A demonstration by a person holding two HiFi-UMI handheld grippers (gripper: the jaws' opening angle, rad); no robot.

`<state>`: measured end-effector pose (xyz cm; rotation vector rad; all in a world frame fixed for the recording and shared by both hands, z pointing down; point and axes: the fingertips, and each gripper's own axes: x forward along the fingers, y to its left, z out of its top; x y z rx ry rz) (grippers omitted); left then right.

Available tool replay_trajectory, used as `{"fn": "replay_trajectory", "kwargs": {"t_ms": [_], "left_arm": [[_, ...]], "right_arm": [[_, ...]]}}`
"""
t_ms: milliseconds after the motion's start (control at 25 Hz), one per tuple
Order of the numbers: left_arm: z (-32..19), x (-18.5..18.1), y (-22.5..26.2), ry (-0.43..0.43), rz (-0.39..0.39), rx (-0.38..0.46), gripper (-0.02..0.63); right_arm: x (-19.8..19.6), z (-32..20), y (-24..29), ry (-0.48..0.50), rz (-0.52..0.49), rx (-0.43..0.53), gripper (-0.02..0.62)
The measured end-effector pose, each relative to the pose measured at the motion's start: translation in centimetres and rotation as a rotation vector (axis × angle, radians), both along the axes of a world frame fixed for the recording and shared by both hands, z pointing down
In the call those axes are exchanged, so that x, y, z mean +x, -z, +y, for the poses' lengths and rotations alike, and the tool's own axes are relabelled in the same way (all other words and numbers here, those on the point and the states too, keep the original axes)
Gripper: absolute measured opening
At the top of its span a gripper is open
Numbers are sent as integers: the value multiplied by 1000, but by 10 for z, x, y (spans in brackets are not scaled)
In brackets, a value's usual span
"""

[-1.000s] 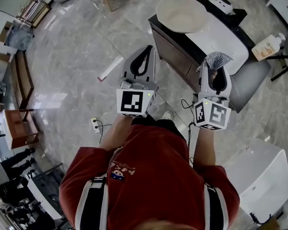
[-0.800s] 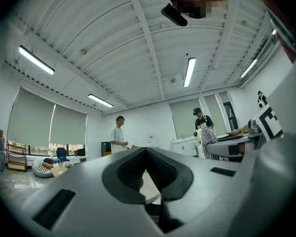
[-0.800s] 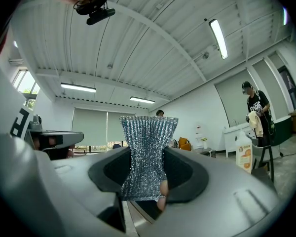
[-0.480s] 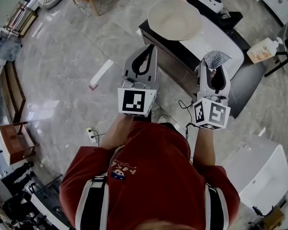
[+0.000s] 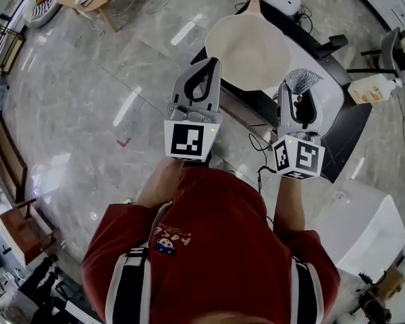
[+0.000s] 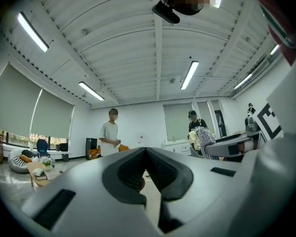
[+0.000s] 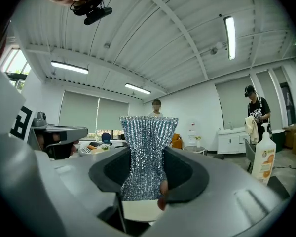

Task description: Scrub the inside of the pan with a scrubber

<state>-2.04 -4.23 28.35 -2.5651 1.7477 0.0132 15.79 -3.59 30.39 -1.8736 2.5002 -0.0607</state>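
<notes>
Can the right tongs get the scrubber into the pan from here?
Probably yes: the right tongs, shut on the scrubber, hang beside the open, empty pan, with nothing between them.

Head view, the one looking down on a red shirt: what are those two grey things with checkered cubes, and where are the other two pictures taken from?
They are hand-held grippers, one in each hand of a person in a red shirt; there is no robot. The head view comes from a camera on the person's head, looking down. The cubes are part of the grippers. The other two pictures come from a camera riding on each gripper, looking along its jaws. The left gripper has its jaws together, empty. The right gripper has its jaws clamped on a silvery mesh scrubber. Ahead, a pale pan lies on a table, untouched by either gripper.
</notes>
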Motion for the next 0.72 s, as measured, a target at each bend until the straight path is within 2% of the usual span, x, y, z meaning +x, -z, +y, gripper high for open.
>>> {"fn": "replay_trajectory", "kwargs": {"t_ms": [360, 720], "left_arm": [[-83, -37, -12, -138, 47, -20, 6], [-121, -24, -33, -205, 81, -33, 6]], "right_arm": [[-48, -68, -12, -74, 49, -62, 193], [-46, -96, -37, -145, 56, -100, 189]]}}
